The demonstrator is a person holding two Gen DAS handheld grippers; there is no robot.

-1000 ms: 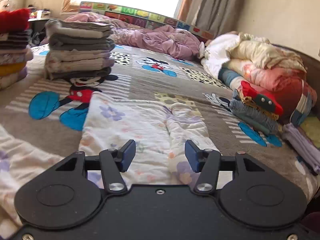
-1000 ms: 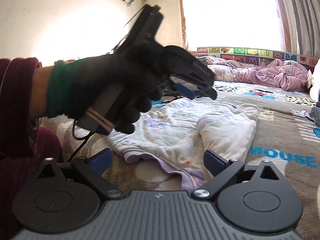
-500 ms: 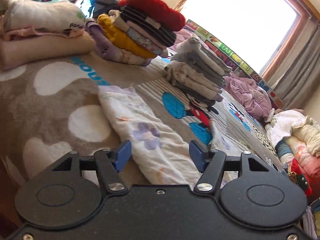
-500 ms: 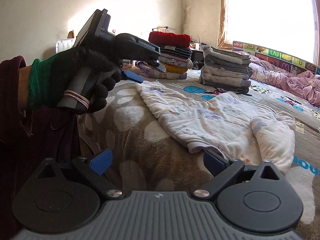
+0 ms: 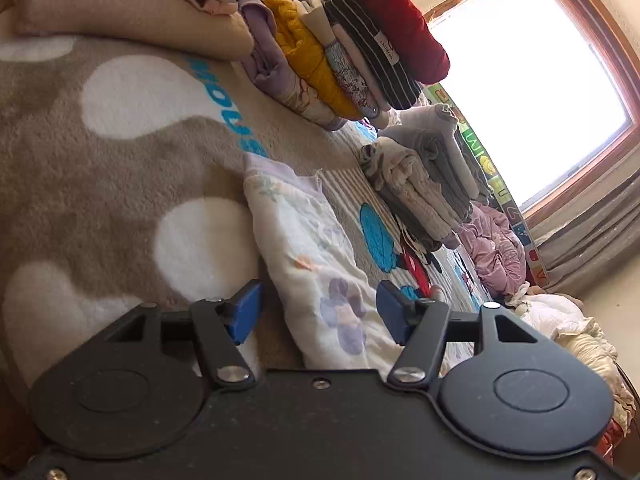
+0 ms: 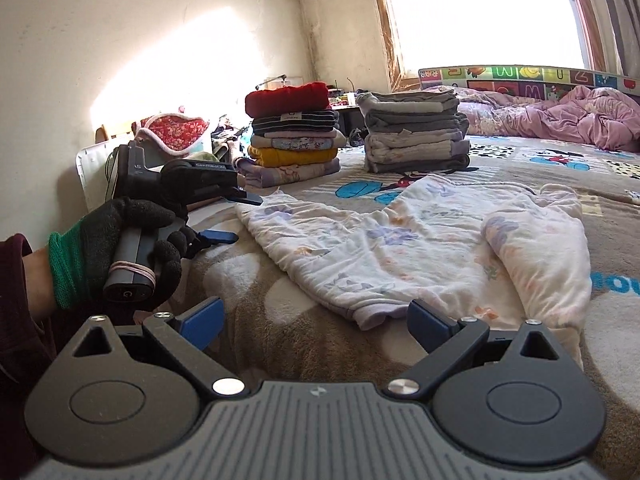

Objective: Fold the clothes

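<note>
A white floral garment point(image 6: 400, 248) lies spread on the bed, one side folded over at the right. In the left wrist view one narrow end of it point(image 5: 316, 272) runs between my open fingers. My left gripper point(image 5: 318, 314) is open, tilted, low over that end. It also shows in the right wrist view point(image 6: 236, 216), held by a gloved hand at the garment's left end. My right gripper point(image 6: 316, 320) is open and empty, just short of the garment's near hem.
A colourful stack of folded clothes point(image 6: 294, 136) topped by a red one and a grey stack point(image 6: 414, 136) stand at the back of the bed blanket point(image 6: 280, 320). A pink quilt point(image 6: 560, 120) lies by the window. A beige folded pile point(image 5: 120, 12) is at far left.
My left gripper has swung from the garment's middle to its left end, dropped lower and tilted. My right gripper has stayed open near the hem, its view turned left.
</note>
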